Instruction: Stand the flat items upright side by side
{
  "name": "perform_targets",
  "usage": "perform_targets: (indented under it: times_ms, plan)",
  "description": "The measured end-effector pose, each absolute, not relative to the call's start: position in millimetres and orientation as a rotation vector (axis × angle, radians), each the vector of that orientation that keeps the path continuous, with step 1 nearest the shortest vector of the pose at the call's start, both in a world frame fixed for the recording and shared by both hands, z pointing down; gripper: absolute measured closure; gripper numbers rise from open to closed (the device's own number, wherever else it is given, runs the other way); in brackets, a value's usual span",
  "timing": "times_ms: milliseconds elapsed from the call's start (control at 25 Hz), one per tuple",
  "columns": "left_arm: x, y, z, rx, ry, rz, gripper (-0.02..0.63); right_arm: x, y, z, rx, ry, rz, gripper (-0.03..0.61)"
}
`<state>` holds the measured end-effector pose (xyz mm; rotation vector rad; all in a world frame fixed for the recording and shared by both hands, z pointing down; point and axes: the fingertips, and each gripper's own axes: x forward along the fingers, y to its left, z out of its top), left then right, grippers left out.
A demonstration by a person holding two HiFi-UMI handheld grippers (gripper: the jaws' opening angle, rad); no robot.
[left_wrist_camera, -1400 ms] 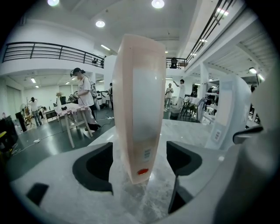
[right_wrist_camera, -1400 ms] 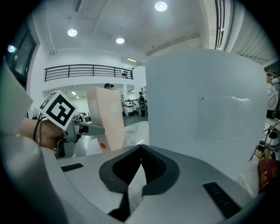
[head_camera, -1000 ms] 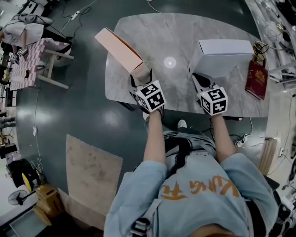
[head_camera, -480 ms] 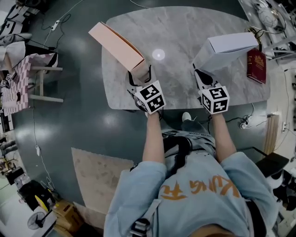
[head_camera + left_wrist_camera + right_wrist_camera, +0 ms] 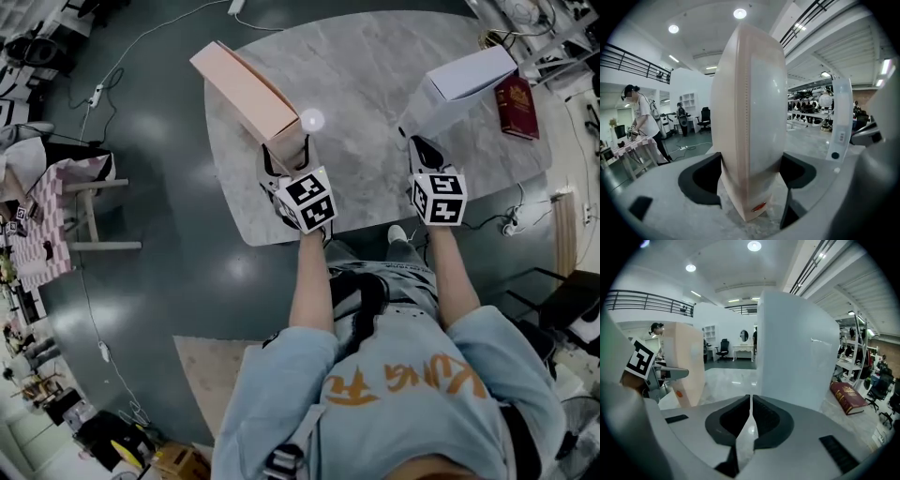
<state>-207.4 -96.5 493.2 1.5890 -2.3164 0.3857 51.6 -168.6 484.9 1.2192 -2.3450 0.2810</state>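
The left gripper (image 5: 286, 150) pinches the pink box (image 5: 246, 92), which stands on the table (image 5: 361, 56). The right gripper (image 5: 418, 145) is pressed together, empty, just by the white box (image 5: 461, 82) (well apart from the pink one). It is probably best to slide them close slowly, kept straight up.

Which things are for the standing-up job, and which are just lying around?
For the job: pink box, standing in the left gripper; white box, standing by the right gripper; red book, lying flat, perhaps next.
Just lying about: power strip on the floor; side table with pink cloth.
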Motion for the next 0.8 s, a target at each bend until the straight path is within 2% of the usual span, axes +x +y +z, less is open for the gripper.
perform_targets:
  times_ms: [120, 320, 480, 600, 800]
  plan:
    - [-218, -100, 495, 1.641, -2.301, 0.35, 0.221, 57, -168, 489, 1.319, -2.286, 0.303, 0.514]
    - [-231, -109, 492, 1.691, -2.242, 0.332, 0.222, 58, -173, 489, 1.445, -2.224, 0.352, 0.306]
    - [-233, -123, 491, 1.76, -2.199, 0.323, 0.222, 62, -186, 480, 1.599, -2.21, 0.386, 0.183]
    - [-233, -132, 492, 1.824, -2.161, 0.325, 0.223, 64, -196, 472, 1.706, -2.199, 0.392, 0.144]
    - [-236, -148, 493, 1.909, -2.104, 0.331, 0.222, 62, -210, 465, 1.821, -2.157, 0.378, 0.124]
